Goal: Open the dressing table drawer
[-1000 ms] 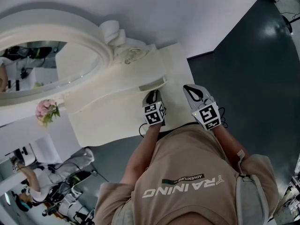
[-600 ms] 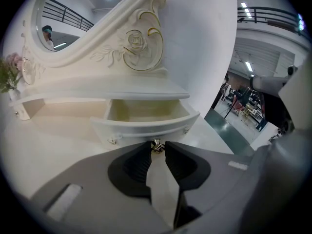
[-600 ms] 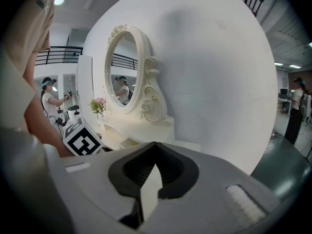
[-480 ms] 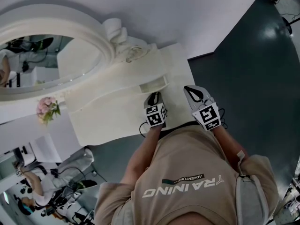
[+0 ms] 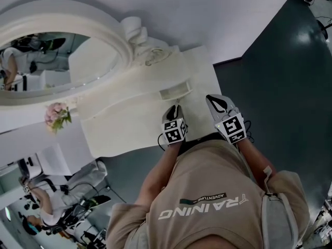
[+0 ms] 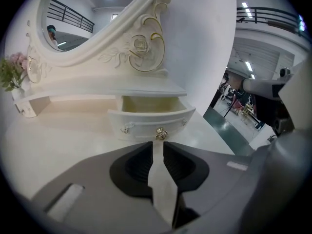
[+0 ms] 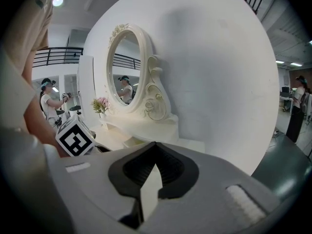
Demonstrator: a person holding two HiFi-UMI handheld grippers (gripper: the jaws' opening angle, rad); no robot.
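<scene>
Cream drawer (image 6: 151, 123) pulled out, visible inside bare, long axis crosswise, knob (image 6: 161, 133) facing the left gripper (image 6: 156, 143), its narrowly parted, empty jaws closing; right gripper (image 7: 155, 143) pinched shut, empty

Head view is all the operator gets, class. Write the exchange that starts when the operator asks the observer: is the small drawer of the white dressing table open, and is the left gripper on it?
Observer: Yes, it is open. In the left gripper view the small white curved-front drawer stands pulled out, far enough that its cream inner walls show.
Operator: Is the left gripper on its handle?
Observer: No. The small gold-coloured metal knob sits just beyond the tips of the left gripper, whose jaws are closing with nothing between them.
Operator: And the right gripper?
Observer: In its own view the right gripper has its tips together and holds nothing.
</scene>
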